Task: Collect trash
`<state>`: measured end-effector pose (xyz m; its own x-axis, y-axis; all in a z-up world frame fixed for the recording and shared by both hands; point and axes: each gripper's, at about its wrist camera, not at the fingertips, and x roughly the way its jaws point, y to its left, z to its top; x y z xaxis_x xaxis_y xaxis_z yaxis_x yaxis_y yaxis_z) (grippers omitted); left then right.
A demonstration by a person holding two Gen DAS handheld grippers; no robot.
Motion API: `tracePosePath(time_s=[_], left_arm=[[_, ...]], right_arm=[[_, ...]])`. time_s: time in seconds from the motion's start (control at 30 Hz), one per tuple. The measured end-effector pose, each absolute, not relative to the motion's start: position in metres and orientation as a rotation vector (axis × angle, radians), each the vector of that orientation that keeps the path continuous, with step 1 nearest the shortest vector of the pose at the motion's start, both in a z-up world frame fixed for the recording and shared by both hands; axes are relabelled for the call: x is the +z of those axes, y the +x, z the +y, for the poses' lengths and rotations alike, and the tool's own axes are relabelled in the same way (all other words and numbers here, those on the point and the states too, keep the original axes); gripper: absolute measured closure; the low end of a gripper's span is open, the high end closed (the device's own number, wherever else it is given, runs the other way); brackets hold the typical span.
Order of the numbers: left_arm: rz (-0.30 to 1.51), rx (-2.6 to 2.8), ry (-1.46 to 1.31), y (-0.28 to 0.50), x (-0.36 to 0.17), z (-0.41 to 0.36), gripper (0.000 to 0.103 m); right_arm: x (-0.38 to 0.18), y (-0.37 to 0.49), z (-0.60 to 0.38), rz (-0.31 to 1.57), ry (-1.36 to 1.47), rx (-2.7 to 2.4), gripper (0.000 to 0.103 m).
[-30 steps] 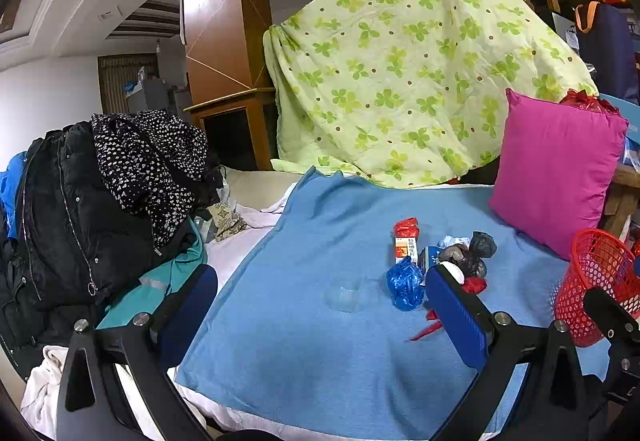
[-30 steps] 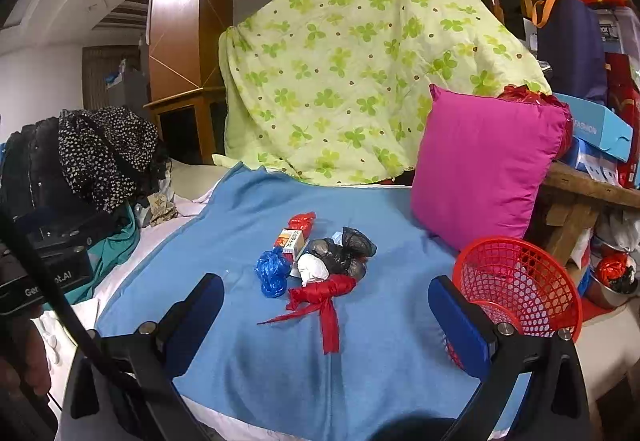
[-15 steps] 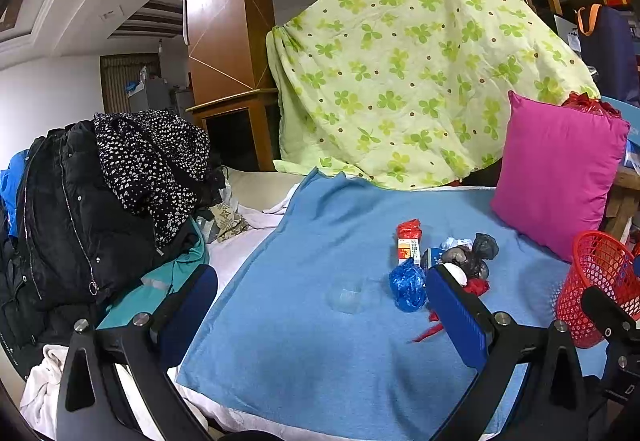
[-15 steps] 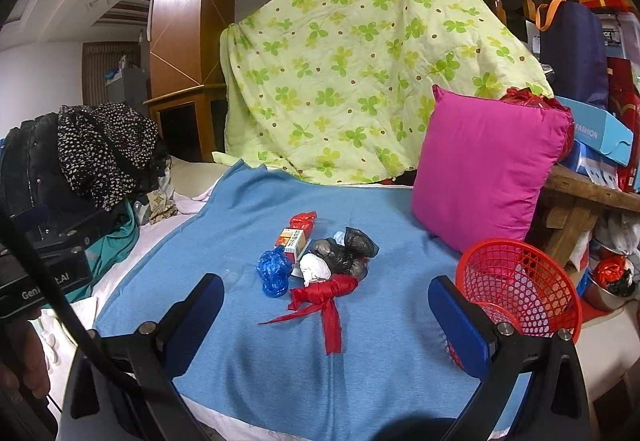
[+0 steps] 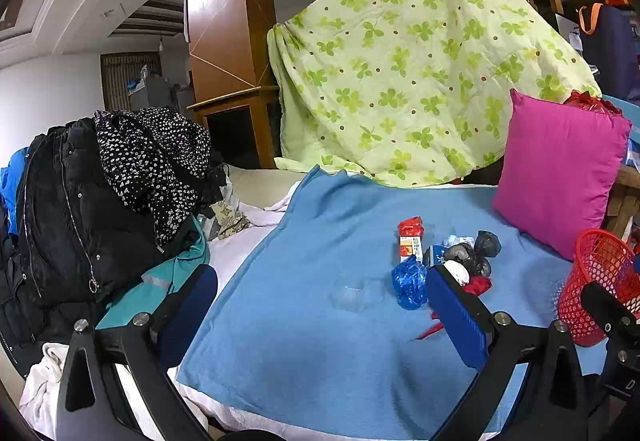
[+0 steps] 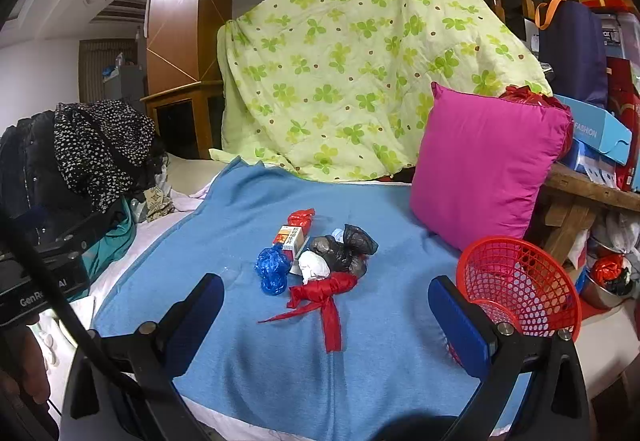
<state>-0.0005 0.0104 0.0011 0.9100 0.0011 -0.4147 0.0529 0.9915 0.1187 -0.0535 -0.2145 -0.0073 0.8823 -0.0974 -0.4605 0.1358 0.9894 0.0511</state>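
Left wrist view
Left gripper (image 5: 320, 315): fingers spread wide, holding nothing, above the near part of the blue blanket (image 5: 312, 341)
Trash pile (image 5: 444, 261): on the blanket, right of centre; blue bag (image 5: 409, 281), small carton (image 5: 410, 244), red wrapper (image 5: 411, 227), black bags (image 5: 476, 255) lie touching
Clear plastic piece (image 5: 352, 291): just left of the blue bag
Red basket (image 5: 596, 281): far right edge, near the pink cushion (image 5: 560, 177)
Clothes heap (image 5: 100, 201): left

Right wrist view
Right gripper (image 6: 326, 321): fingers spread apart, empty, hovering near the pile
Red bag (image 6: 326, 297): nearest piece, tail pointing toward the camera
White wad (image 6: 314, 265): between blue bag (image 6: 273, 269) and black bags (image 6: 346, 249)
Red basket (image 6: 520, 281): right of the pile, apart from it, beside the right finger
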Motion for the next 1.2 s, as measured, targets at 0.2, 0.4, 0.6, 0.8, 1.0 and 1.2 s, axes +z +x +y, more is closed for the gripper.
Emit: tracePosePath(time_s=[0.2, 0.4, 0.6, 0.8, 1.0, 1.2], left_arm=[[0.466, -0.024, 0.138, 0.003, -0.003, 0.01, 0.0], [0.522, -0.023, 0.15, 0.008, -0.003, 0.01, 0.0], [0.529, -0.015, 0.155, 0.016, -0.009, 0.009, 0.0], [0.54, -0.011, 0.17, 0.032, -0.026, 0.013, 0.0], [0.63, -0.025, 0.126, 0.075, -0.074, 0.031, 0.0], [0.721, -0.018, 0.098, 0.117, -0.117, 0.043, 0.0]], right_arm=[[-0.006, -0.053, -0.215, 0.471, 0.075, -0.123, 0.0], [-0.005, -0.047, -0.213, 0.495, 0.079, -0.125, 0.0], [-0.006, -0.036, -0.214, 0.546, 0.122, -0.126, 0.0], [-0.017, -0.023, -0.221, 0.519, 0.101, -0.126, 0.0], [-0.058, 0.025, -0.248, 0.604, 0.167, -0.09, 0.0], [-0.112, 0.084, -0.27, 0.727, 0.243, -0.077, 0.0]])
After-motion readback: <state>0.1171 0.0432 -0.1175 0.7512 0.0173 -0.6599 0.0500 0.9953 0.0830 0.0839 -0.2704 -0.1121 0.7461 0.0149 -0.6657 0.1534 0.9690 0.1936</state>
